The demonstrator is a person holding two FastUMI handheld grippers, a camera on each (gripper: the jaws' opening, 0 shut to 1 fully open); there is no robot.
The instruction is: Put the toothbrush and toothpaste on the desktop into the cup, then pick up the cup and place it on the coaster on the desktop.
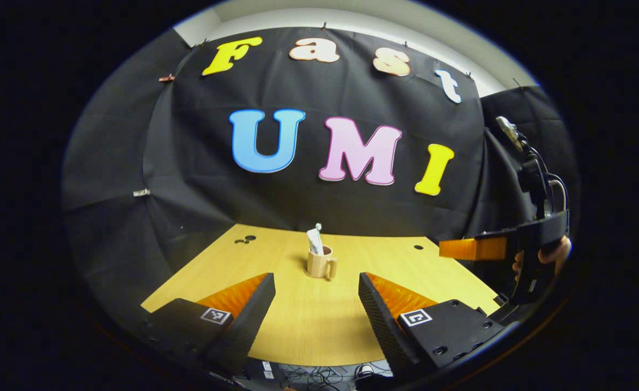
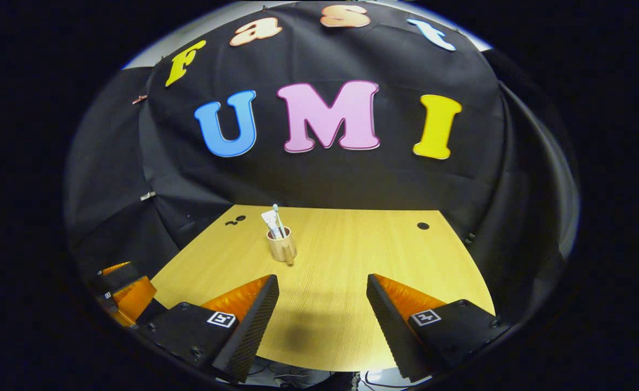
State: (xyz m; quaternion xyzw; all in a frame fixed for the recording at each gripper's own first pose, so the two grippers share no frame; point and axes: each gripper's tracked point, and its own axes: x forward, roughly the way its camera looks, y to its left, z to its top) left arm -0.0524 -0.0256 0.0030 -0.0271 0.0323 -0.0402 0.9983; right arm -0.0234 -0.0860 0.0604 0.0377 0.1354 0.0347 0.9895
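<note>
Holding both claws apart and empty above the near edge of the tabletop (image 2: 352, 244).

Your left claw (image 1: 317, 296) has its fingers spread wide with nothing between them, and your right claw (image 2: 322, 298) is spread the same way. Ahead of both, well apart from the fingertips, the cup (image 1: 318, 263) stands upright on the bare wood, handle toward you. The toothpaste (image 1: 314, 240) and the toothbrush (image 2: 277, 216) stick up out of it. In the left gripper view, your right claw shows at the right edge, with a hand (image 1: 556, 252) holding it.
</note>
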